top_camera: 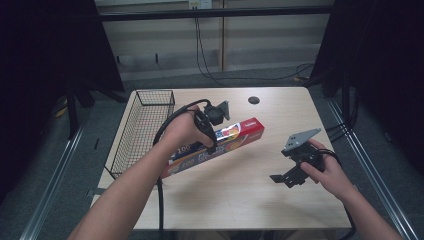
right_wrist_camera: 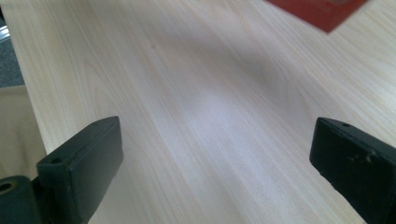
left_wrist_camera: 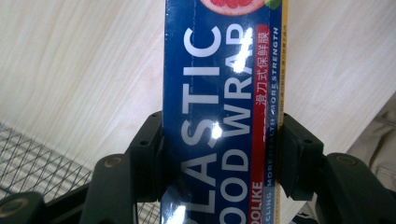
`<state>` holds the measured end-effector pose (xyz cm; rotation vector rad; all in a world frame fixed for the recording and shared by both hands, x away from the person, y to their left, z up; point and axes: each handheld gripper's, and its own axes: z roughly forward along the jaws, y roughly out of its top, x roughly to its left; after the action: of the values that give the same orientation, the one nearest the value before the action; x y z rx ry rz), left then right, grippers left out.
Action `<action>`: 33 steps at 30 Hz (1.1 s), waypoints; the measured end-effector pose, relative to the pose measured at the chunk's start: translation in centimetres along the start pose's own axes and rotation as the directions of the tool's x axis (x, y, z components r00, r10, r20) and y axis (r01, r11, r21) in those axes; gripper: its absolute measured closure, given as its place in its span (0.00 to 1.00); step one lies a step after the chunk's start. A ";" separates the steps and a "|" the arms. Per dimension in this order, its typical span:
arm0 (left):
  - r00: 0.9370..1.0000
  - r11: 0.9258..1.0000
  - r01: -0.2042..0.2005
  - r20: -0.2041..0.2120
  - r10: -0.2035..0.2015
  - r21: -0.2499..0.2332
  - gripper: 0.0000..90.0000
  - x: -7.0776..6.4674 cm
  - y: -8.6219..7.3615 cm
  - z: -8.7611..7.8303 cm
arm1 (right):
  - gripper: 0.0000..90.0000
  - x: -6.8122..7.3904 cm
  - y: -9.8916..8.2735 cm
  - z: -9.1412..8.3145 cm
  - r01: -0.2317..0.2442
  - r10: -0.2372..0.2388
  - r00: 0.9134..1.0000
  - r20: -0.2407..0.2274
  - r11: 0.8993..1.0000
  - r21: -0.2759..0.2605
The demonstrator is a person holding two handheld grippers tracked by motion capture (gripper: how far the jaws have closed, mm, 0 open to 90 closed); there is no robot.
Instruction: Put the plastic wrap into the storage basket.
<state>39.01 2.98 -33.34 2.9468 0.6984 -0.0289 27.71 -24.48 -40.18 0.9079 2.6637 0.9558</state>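
Note:
A long plastic food wrap box point(top_camera: 220, 145), red and blue with fruit pictures, lies aslant across the middle of the wooden table point(top_camera: 250, 200). My left gripper point(top_camera: 212, 142) is shut on the box near its middle. In the left gripper view both black jaws press the box point(left_wrist_camera: 224, 116) from either side, with the gripper point(left_wrist_camera: 222, 154) holding it lengthwise. My right gripper point(top_camera: 280, 179) hovers over the right part of the table, open, jaws wide apart with bare wood between them point(right_wrist_camera: 215, 154). A red corner of the box point(right_wrist_camera: 322, 11) shows at the top of the right gripper view.
A black wire basket point(top_camera: 142, 127) stands along the table's left edge, its mesh point(left_wrist_camera: 37, 163) visible beside the left jaw. A dark round hole point(top_camera: 253, 100) sits near the table's far edge. Cables hang behind the table.

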 end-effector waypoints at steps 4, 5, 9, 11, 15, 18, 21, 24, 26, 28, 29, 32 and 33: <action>0.999 0.999 0.047 0.001 -0.047 -0.008 0.49 0.5 -0.5 -0.4 | 0.03 0.2 -0.1 0.3 0.000 0.000 1.000 0.019 1.000 0.002; 0.998 0.998 0.067 -0.003 -0.067 -0.006 0.49 0.9 -0.7 -0.6 | 0.03 0.4 -0.2 0.5 0.001 -0.001 1.000 0.022 1.000 0.001; 0.994 0.994 0.108 -0.023 -0.108 -0.017 0.49 1.3 -1.1 -0.9 | 0.03 0.6 -0.3 0.8 -0.009 0.009 1.000 0.006 1.000 -0.005; 0.992 0.991 0.128 -0.018 -0.129 -0.028 0.49 1.6 -1.3 -1.1 | 0.03 0.6 -0.4 1.0 -0.006 0.006 1.000 0.008 1.000 -0.007; 0.985 0.985 0.167 -0.023 -0.168 -0.037 0.49 1.9 -1.5 -1.3 | 0.03 0.7 -0.5 1.3 -0.018 0.018 1.000 0.007 1.000 -0.013; 0.982 0.981 0.189 -0.023 -0.190 -0.039 0.49 2.1 -1.5 -1.4 | 0.03 0.9 -0.7 1.5 -0.021 0.021 1.000 0.005 1.000 -0.017; 0.981 0.981 0.192 -0.023 -0.193 -0.040 0.49 2.1 -1.5 -1.5 | 0.03 0.9 -0.8 1.7 -0.018 0.018 1.000 0.010 1.000 -0.025; 0.977 0.977 0.210 -0.022 -0.211 -0.048 0.49 2.1 -1.6 -1.7 | 0.03 0.9 -1.0 1.7 -0.026 0.027 1.000 0.016 0.999 -0.028; 0.976 0.975 0.216 -0.027 -0.217 -0.045 0.49 2.2 -1.6 -1.8 | 0.03 0.7 -1.1 1.8 -0.041 0.041 0.999 0.018 0.999 -0.029; 0.974 0.974 0.222 -0.036 -0.224 -0.051 0.49 2.3 -1.6 -1.9 | 0.03 0.7 -1.3 1.9 -0.051 0.051 0.998 0.026 0.998 -0.028; 0.972 0.972 0.228 -0.038 -0.230 -0.054 0.49 2.3 -1.7 -2.0 | 0.03 0.7 -1.3 2.0 -0.051 0.052 0.998 0.018 0.998 -0.029; 0.964 0.963 0.262 -0.034 -0.265 -0.068 0.49 2.5 -2.0 -2.2 | 0.03 0.8 -1.5 2.2 -0.048 0.049 0.998 0.041 0.999 -0.017; 0.957 0.956 0.283 -0.039 -0.286 -0.071 0.49 2.5 -2.0 -2.3 | 0.03 0.8 -1.6 2.2 -0.054 0.054 0.998 0.033 0.998 -0.016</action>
<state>40.35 6.20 -31.41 2.7684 1.1039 0.0408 27.08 -23.78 -42.86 0.9885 2.6130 0.9620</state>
